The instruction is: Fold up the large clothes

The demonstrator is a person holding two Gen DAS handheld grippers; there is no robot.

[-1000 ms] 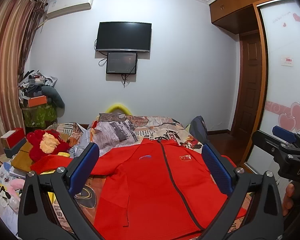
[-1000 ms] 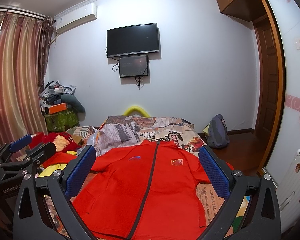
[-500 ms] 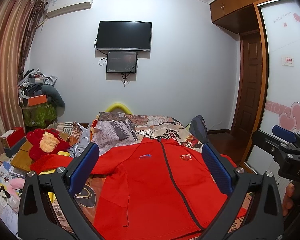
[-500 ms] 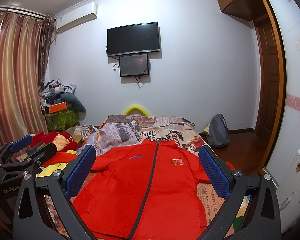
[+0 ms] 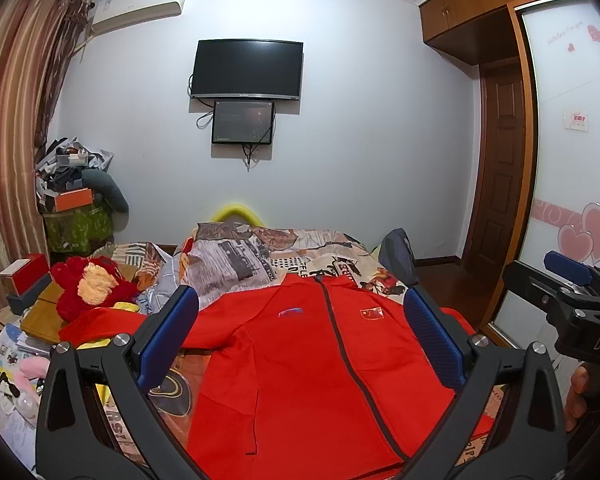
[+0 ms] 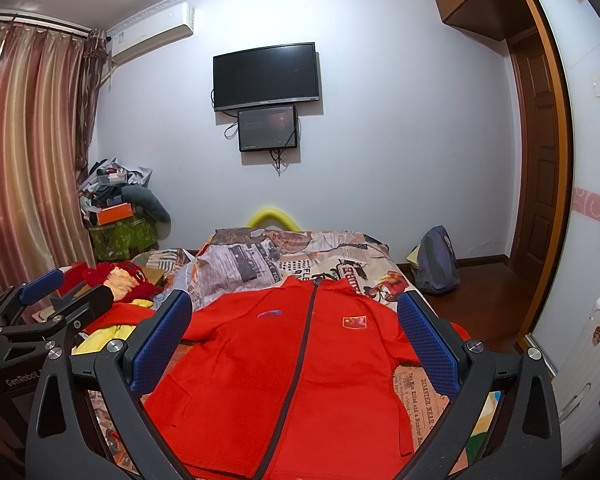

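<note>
Lying flat and front-up on the bed [image 6: 424,390], zipped, collar toward the far wall: red jacket [image 5: 320,364], covering most of the near half of the patterned bedspread. Spread outward to the bed's left side, one sleeve, ending close to a red plush toy [image 5: 88,288] and a clutter of books and boxes crowding that edge. Folded in along the body on the right side, the other sleeve, with a strip of printed bedspread bare beside it before the bed's right edge. Open wooden floor beyond that edge, with a grey backpack [image 6: 436,260] leaning near the far corner and a white suitcase [image 6: 580,364] against the sliding wardrobe door. Crumpled at the far end of the bed, a newspaper-print quilt [image 6: 240,268], just beyond the collar. Held above the near edge of the bed, left tool [image 5: 300,340], level and aimed down the jacket's length, blue pads wide apart and gripping nothing. Beside it to the right, right tool [image 6: 296,340], likewise spread and empty, pointed the same way, clear of the cloth. Visible at the left view's right margin, fingertips of a hand [image 5: 576,396] under the right tool's body.
</note>
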